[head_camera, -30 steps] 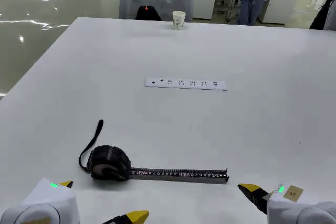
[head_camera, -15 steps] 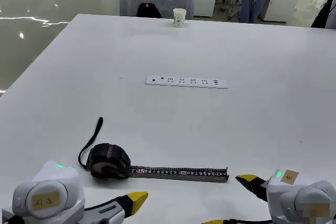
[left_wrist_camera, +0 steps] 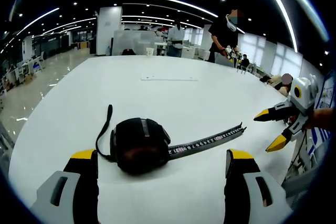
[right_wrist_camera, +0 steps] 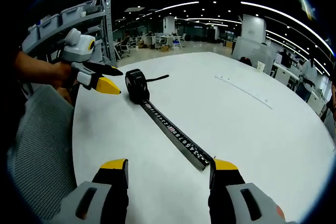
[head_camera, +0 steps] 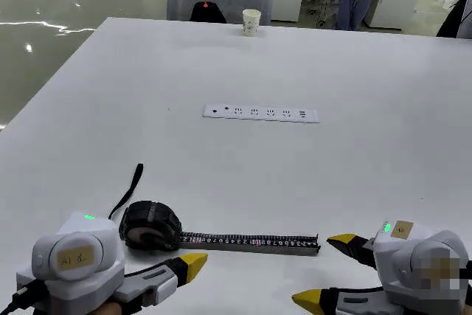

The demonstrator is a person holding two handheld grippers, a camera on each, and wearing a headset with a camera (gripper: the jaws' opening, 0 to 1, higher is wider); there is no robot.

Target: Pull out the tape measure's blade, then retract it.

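Tape measure (head_camera: 150,225) lies on the tabletop (head_camera: 332,182) directly ahead of the left hand-held gripper (right_wrist_camera: 113,78), its case framed between that gripper's wide-spread jaws but untouched; its blade (head_camera: 251,242) lies extended flat toward the right hand-held gripper (head_camera: 324,271), hooked end just ahead of those jaws, likewise wide and empty. Risks, as judged: with the case unclamped, any pull on the blade would drag the whole unit across the smooth surface; an unchecked release could whip the blade back; the wrist strap (head_camera: 131,189) might be pinched in a closing grip.
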